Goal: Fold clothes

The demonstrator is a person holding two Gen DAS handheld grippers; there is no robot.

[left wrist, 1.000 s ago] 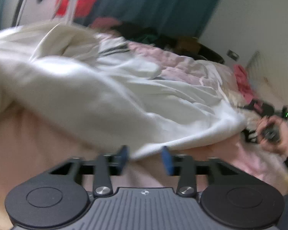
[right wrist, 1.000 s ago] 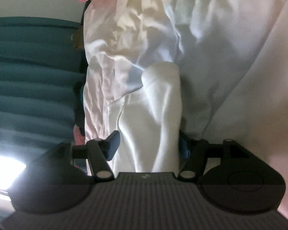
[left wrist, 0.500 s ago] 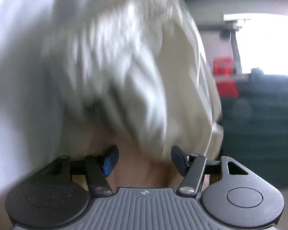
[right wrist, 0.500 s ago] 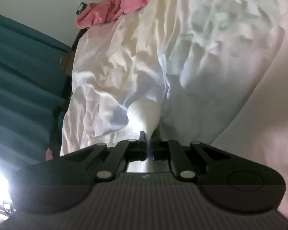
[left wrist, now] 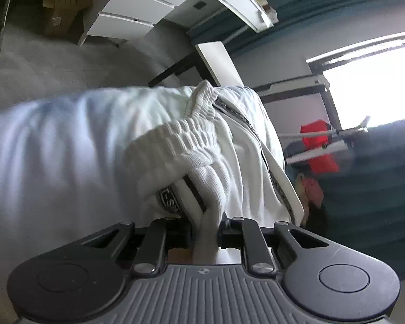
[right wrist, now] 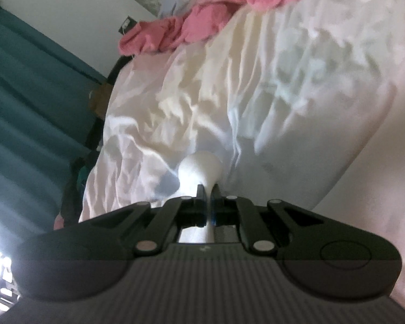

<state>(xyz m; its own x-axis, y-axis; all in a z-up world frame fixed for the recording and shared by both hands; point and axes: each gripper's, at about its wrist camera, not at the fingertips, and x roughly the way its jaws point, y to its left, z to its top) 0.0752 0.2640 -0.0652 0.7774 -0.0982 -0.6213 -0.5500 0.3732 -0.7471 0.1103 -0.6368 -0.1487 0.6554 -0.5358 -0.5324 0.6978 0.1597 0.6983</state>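
Left claw (left wrist: 205, 233), open a second ago, now pinches white jacket (left wrist: 202, 145).

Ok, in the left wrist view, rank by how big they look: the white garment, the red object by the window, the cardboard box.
1. white garment, by far the largest, though it is nearest the camera, clamped in the left gripper.
2 and 3. red object and cardboard box look alike; no ranking.

The jacket (left wrist: 100, 145) hangs bunched right in front of the left gripper (left wrist: 204, 232), its cuff pinched between the fingers. Behind the jacket stands a desk (left wrist: 218, 64), with a cardboard box (left wrist: 64, 2) on the floor beyond it. The right gripper (right wrist: 208, 205) pinches a fold of the jacket (right wrist: 199, 167) over the bed (right wrist: 378, 189).
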